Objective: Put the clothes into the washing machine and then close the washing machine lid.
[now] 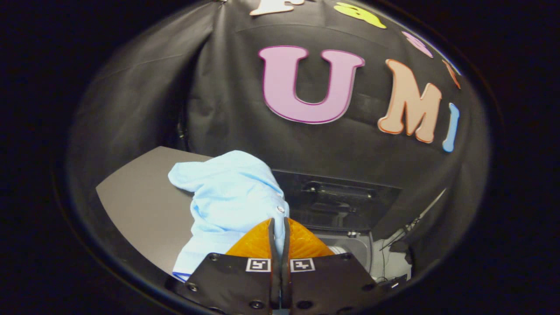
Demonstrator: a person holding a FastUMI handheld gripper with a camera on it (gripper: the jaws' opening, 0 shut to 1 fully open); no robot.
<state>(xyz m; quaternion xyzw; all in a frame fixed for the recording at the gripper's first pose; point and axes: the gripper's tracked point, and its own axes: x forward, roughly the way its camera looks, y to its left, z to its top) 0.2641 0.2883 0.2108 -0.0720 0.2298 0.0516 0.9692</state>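
We see our tool (279,227) clamped on a light blue shirt (227,197), which drapes left over the grey tabletop (140,205); the open washing machine (341,205) sits just right.

— What sort of place is it?
— A staged recording booth: black cloth wall (227,109) (draped, creased), a grey counter (144,210), and a washing machine (345,210), lid raised.

Dim, edge-warped, perhaps slightly soft.
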